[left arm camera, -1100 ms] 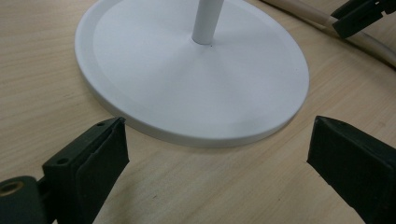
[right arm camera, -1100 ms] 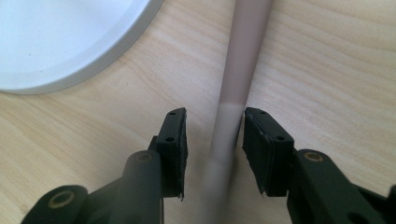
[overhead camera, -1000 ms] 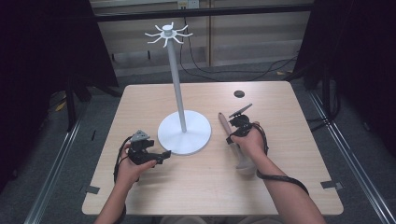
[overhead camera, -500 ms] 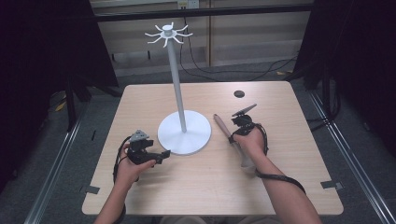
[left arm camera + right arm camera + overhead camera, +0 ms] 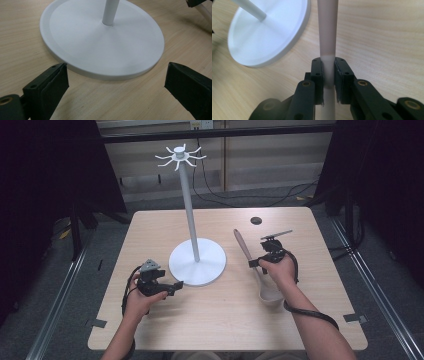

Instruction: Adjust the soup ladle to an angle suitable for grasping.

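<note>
Dark curtains and a grey floor with cables surround a pale wooden desk [image 5: 165,330] in the high view, where a white utensil stand [image 5: 197,265] with hooks at its top rises from a round base near the middle. To its right lies a long ladle [image 5: 246,251], bowl toward the person, with the right gripper [image 5: 257,262] closed across its handle; the left gripper [image 5: 176,286] rests just beside the base, well apart from the ladle. From the left gripper view, its jaws stand wide open and hold nothing, one on each side of the near rim of the base [image 5: 105,47], so a careless nudge could shove the stand. The right gripper view shows its jaws, which have just been closing, pressed on the ladle's smooth handle [image 5: 328,35], about where pink meets white, with the base [image 5: 267,32] close at the left. That grip sits far from the heavy bowl, so I judge the ladle may pivot or slide between the pads when lifted. Swinging it upward so near the pole could also knock the stand or miss a hook.
</note>
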`<state>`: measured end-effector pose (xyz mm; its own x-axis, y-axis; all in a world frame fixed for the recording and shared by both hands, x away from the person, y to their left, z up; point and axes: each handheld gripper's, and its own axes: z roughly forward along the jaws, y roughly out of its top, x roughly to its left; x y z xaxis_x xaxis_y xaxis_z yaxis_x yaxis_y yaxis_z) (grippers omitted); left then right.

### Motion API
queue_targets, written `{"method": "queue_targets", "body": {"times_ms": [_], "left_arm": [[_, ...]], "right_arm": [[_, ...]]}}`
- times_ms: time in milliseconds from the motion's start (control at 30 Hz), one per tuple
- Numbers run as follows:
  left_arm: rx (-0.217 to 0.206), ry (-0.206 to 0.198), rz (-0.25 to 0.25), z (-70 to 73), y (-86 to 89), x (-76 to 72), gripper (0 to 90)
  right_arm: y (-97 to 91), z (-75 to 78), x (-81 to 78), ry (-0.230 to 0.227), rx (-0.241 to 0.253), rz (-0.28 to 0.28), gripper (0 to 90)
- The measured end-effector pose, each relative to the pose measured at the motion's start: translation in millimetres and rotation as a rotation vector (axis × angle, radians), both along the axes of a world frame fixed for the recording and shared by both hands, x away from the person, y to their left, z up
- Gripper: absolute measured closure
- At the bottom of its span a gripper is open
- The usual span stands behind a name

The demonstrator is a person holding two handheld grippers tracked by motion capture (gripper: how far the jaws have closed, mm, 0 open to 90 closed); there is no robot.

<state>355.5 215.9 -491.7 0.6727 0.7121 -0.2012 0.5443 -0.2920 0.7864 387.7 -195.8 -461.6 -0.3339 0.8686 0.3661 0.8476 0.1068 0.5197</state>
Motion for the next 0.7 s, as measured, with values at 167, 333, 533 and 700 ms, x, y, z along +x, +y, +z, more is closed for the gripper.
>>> {"method": "queue_targets", "body": {"times_ms": [167, 333, 533, 700], "left_arm": [[0.003, 0.002, -0.005, 0.4, -1.1, -0.8, 4.8], [-0.011, 0.003, -0.001, 0.7, -3.3, -1.5, 4.9], [-0.027, 0.003, -0.007, 3.7, -5.5, -2.9, 4.9], [-0.038, -0.007, -0.018, 8.4, -10.2, -5.0, 4.8]], "right_arm": [[-9.3, 10.5, -6.5, -0.075, 0.041, -0.002, 78.9], [-18.8, 16.1, -13.1, -0.119, 0.082, -0.014, 78.9], [-22.9, 20.2, -22.0, -0.173, 0.138, -0.02, 79.0], [-21.6, 28.9, -30.4, -0.236, 0.174, -0.003, 78.9]]}}
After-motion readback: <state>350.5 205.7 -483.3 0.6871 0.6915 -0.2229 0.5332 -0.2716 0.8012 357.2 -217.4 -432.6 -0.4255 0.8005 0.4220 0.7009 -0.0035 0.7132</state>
